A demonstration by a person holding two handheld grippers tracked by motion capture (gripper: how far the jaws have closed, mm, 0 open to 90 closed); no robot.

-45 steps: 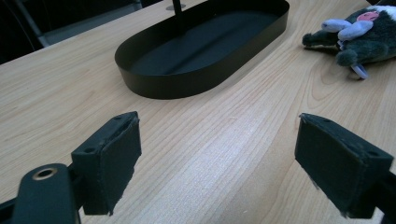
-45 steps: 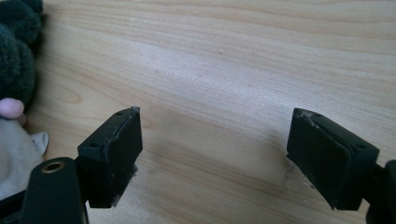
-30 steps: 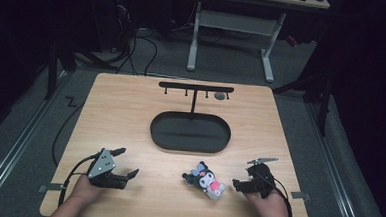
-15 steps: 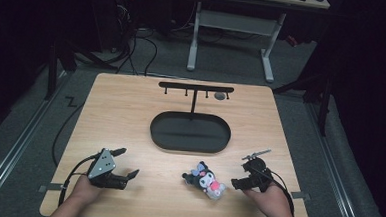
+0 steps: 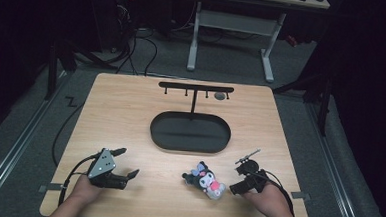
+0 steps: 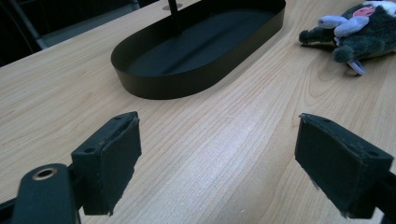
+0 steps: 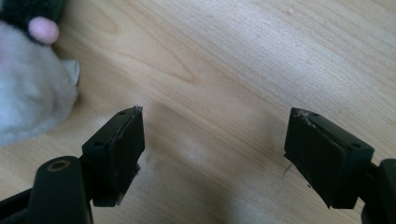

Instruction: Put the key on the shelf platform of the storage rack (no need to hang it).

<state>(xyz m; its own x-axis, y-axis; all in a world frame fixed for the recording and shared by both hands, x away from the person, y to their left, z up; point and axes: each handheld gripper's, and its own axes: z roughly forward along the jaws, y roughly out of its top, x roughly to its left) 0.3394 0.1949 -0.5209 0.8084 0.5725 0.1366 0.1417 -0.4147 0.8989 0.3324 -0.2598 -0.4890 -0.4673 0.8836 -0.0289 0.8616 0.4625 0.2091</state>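
Note:
A small plush toy [image 5: 206, 179], dark with a pale face and pink parts, lies on the wooden table near its front edge. My right gripper [image 5: 236, 183] rests just to the right of it, tipped down toward the table. In the right gripper view its jaws [image 7: 215, 149] stand open over bare wood, with the plush toy [image 7: 28, 98] off to the upper left and untouched. My left gripper [image 5: 129, 161] sits at the front left, open and holding nothing. In the left gripper view [image 6: 219, 158] it faces the black oval tray [image 6: 187, 84], with the plush toy [image 6: 364, 32] at the upper right.
The black oval tray [image 5: 152, 131] stands at the table's middle. A thin black post rises from it to a crossbar with small hooks [image 5: 196, 88]. A small round grey object [image 5: 220, 96] lies behind the bar. Cables trail from both grippers, and a desk frame stands beyond the table.
My right gripper has tilted and edged slightly left toward the plush toy. The left gripper and the plush toy have not moved.

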